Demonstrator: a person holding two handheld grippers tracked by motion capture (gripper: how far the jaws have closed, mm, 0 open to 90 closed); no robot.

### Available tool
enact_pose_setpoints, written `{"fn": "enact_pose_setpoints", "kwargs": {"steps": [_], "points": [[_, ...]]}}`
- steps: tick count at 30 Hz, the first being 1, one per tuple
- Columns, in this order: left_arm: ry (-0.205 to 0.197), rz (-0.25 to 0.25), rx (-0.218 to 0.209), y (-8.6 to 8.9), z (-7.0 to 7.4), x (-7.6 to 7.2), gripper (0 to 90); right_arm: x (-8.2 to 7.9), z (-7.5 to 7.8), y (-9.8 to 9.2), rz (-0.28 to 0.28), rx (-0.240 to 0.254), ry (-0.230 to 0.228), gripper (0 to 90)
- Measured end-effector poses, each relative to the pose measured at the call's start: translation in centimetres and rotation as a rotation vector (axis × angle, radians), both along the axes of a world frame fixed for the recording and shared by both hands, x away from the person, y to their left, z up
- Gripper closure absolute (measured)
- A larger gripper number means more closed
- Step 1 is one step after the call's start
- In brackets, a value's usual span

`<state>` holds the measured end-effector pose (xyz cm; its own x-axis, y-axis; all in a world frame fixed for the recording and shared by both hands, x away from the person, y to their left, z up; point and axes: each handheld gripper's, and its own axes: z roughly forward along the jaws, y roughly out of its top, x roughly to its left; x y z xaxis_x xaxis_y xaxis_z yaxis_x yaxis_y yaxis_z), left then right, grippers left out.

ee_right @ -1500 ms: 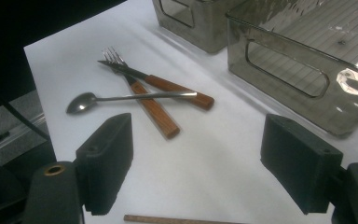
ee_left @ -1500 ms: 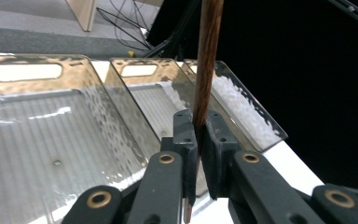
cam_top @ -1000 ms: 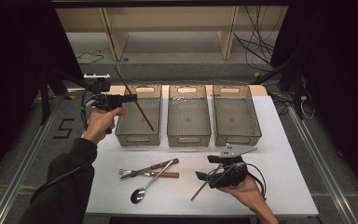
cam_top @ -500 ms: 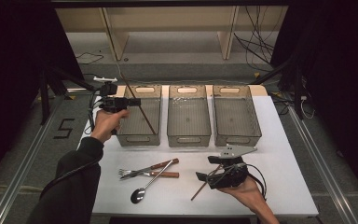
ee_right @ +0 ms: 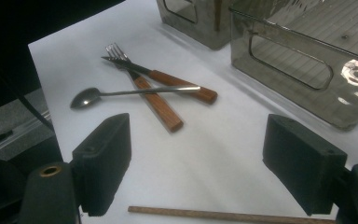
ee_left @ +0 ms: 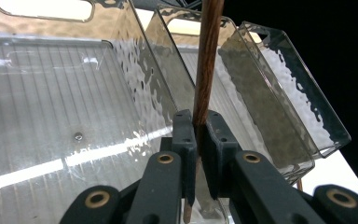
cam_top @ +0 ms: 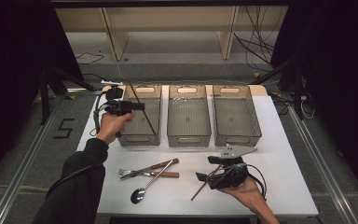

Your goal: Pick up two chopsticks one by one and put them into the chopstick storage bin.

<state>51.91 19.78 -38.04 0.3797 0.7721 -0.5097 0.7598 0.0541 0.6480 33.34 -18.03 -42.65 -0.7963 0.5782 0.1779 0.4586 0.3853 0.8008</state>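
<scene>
On the white table [cam_top: 279,154] stand three clear bins [cam_top: 189,114] in a row. Over the leftmost bin [cam_top: 142,116], the left gripper [cam_top: 137,106] pinches a brown chopstick [cam_top: 142,112], tilted. The right gripper [ee_right: 196,168] is spread wide above a second chopstick [ee_right: 223,215], near a fork, knife and spoon [ee_right: 130,95].

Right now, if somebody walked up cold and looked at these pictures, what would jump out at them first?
Probably the left gripper, shut on a brown chopstick held slanting over the leftmost of three clear bins at the table's far side. Next, the right gripper, jaws wide open, near a second chopstick lying on the white table, with a crossed fork, knife and spoon nearby.
</scene>
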Motion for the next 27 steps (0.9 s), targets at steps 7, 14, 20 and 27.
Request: {"fn": "enact_pose_setpoints", "kwargs": {"steps": [7, 14, 20, 27], "points": [[0.005, 0.0, 0.017, -0.4, -0.2, 0.1, 83.3, 0.0, 0.0, -0.1, 0.001, 0.001, -0.002, 24.3], [0.02, 0.019, 0.041, -0.5, -0.9, 0.2, 83.1, 0.0, -0.1, 0.0, 0.002, 0.0, 0.005, 24.3], [0.031, 0.036, 0.06, -0.6, -1.2, 0.5, 80.8, 0.0, -0.1, 0.0, 0.004, 0.0, 0.007, 24.4], [0.053, 0.051, 0.109, -1.1, -1.2, 0.7, 50.2, 0.1, -0.1, -0.1, 0.002, 0.002, 0.005, 24.4]]}}
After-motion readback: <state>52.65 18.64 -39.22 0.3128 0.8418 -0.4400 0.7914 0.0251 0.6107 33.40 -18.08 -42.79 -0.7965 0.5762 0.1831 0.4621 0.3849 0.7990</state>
